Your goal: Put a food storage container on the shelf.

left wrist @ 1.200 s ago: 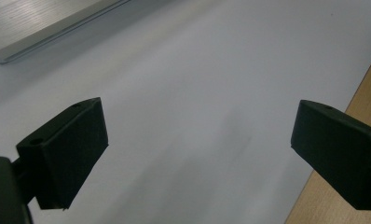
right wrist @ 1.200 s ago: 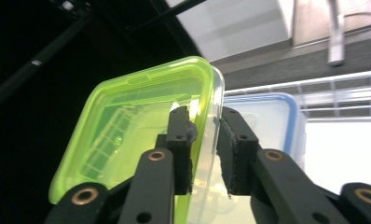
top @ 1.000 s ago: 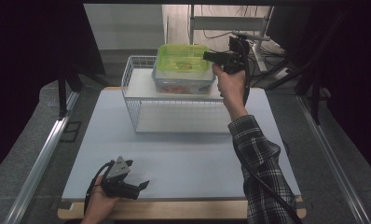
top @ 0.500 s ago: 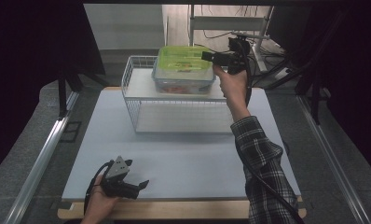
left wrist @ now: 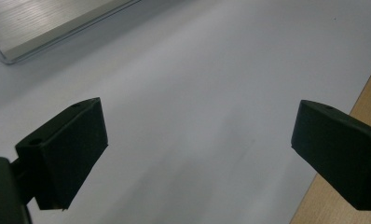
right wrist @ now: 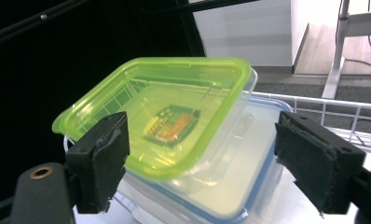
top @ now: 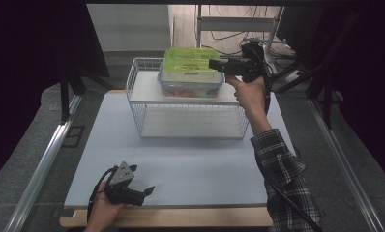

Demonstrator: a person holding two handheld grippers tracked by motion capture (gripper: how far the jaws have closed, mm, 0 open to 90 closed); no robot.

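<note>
High view: R gripper point(top: 214, 64) up at the green lid point(top: 189, 60), which sits askew on a clear container point(top: 190, 83) on the top shelf of the wire rack point(top: 190, 113), far side of bench point(top: 190, 166). L gripper point(top: 149, 190) rests low on the near bench edge. L gripper view: jaws wide apart, nothing between, just bench. R gripper view: jaws have just been opening, now wide, flanking lid w/o contact; nothing gripped.

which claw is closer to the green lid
The right claw. It sits right at the green lid on the box up on the wire rack, its jaws having just opened and not pressing on it. The left claw rests far off at the table's near edge.
</note>
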